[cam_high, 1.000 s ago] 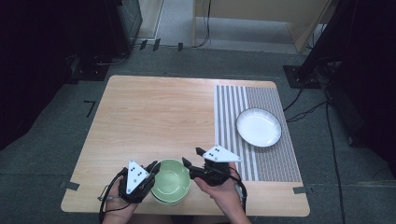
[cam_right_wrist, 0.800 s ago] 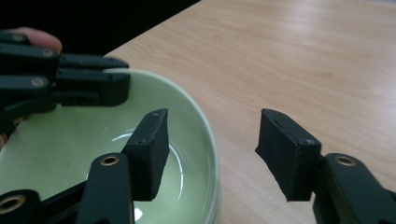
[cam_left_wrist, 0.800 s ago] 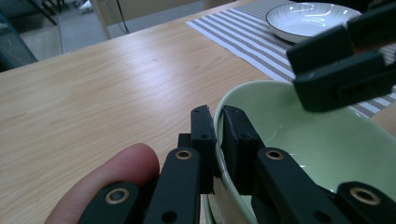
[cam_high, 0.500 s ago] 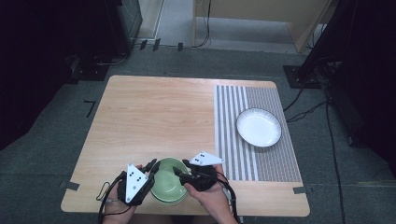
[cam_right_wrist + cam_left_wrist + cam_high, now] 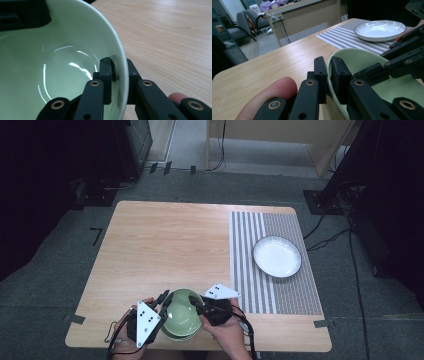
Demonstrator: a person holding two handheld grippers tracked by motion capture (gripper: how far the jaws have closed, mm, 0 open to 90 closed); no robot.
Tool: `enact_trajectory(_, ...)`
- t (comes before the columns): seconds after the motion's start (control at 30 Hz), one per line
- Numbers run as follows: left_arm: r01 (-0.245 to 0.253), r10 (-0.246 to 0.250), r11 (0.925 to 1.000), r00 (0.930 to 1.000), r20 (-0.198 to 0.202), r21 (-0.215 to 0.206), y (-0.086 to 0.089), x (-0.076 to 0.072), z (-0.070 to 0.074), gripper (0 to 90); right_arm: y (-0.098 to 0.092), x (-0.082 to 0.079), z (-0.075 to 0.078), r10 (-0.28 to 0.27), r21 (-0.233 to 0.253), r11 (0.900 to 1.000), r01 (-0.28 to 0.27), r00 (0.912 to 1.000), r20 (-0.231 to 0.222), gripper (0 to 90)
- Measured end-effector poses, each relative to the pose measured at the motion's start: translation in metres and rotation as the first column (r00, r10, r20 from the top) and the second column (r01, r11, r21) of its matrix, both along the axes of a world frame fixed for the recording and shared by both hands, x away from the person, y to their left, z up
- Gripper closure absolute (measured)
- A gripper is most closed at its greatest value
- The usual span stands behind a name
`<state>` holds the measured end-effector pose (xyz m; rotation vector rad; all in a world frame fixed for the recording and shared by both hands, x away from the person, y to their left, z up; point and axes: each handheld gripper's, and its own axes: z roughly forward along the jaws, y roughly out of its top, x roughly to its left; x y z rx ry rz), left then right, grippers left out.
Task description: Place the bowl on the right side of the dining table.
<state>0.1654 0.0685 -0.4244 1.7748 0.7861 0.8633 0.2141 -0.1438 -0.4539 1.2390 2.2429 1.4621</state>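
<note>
Green bowl (image 5: pixel 182 320) pinched at opposite rims by left tool (image 5: pixel 166 300); right tool (image 5: pixel 196 303) likewise.

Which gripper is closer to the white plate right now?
Right. The right gripper grips the green bowl's rim on the side facing the white plate; the left gripper grips the opposite rim, farther away.

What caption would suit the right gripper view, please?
Right gripper clamps the pale green bowl's rim above the wooden table.

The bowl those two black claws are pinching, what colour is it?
Pale green, glossy inside. The bowl shows best in the right gripper view.
</note>
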Motion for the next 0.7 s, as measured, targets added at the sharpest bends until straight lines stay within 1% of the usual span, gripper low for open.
enact_trajectory(0.1, 0.002, -0.002, 0.9998, 1.0000, -0.002, -0.020, 0.003, 0.001, 0.001, 83.4, -0.004, -0.001, 0.002, 0.010, 0.037, 0.999, -0.011, 0.9998, 0.014, 85.1)
enact_trajectory(0.17, 0.002, -0.002, 0.9996, 1.0000, 0.000, -0.029, 0.004, 0.001, 0.002, 83.4, -0.004, -0.002, 0.005, 0.005, 0.037, 0.999, -0.006, 0.9994, 0.034, 85.2)
enact_trajectory(0.23, 0.005, -0.004, 0.9992, 1.0000, 0.004, -0.039, 0.004, 0.001, 0.002, 83.4, -0.005, -0.003, 0.007, -0.004, 0.050, 0.999, 0.002, 0.9993, 0.037, 85.2)
enact_trajectory(0.3, 0.011, -0.011, 0.9985, 0.9999, -0.002, -0.053, 0.004, 0.001, 0.003, 83.2, -0.007, -0.004, 0.009, -0.005, 0.058, 0.998, 0.002, 0.9992, 0.040, 85.1)
enact_trajectory(0.37, 0.018, -0.019, 0.9966, 0.9997, -0.016, -0.080, 0.006, 0.001, 0.003, 82.7, -0.008, -0.005, 0.011, -0.012, 0.054, 0.998, 0.008, 0.9983, 0.057, 84.9)
enact_trajectory(0.47, 0.031, -0.036, 0.9907, 0.9986, -0.039, -0.133, 0.009, 0.002, 0.005, 81.0, -0.009, -0.007, 0.015, -0.014, 0.040, 0.999, 0.010, 0.9956, 0.092, 84.8)
enact_trajectory(0.5, 0.033, -0.041, 0.9883, 0.9980, -0.049, -0.149, 0.010, 0.002, 0.006, 78.6, -0.009, -0.008, 0.017, -0.019, 0.034, 0.999, 0.016, 0.9946, 0.102, 84.9)
enact_trajectory(0.53, 0.038, -0.049, 0.9855, 0.9971, -0.059, -0.165, 0.012, 0.003, 0.007, 72.7, -0.009, -0.008, 0.018, -0.024, 0.032, 0.999, 0.021, 0.9934, 0.112, 84.9)
enact_trajectory(0.6, 0.031, -0.045, 0.9815, 0.9961, -0.075, -0.189, 0.015, 0.004, 0.008, 60.1, -0.012, -0.008, 0.020, -0.033, 0.036, 0.999, 0.029, 0.9923, 0.120, 84.9)
enact_trajectory(0.63, 0.037, -0.056, 0.9766, 0.9950, -0.083, -0.212, 0.017, 0.005, 0.008, 55.2, -0.013, -0.008, 0.021, -0.040, 0.042, 0.999, 0.035, 0.9918, 0.121, 84.9)
enact_trajectory(0.67, 0.049, -0.073, 0.9704, 0.9929, -0.095, -0.237, 0.020, 0.006, 0.009, 48.3, -0.015, -0.008, 0.022, -0.045, 0.043, 0.998, 0.040, 0.9915, 0.122, 84.8)
enact_trajectory(0.7, 0.041, -0.070, 0.9670, 0.9917, -0.108, -0.251, 0.021, 0.007, 0.010, 38.6, -0.017, -0.008, 0.023, -0.050, 0.048, 0.998, 0.044, 0.9916, 0.119, 84.8)
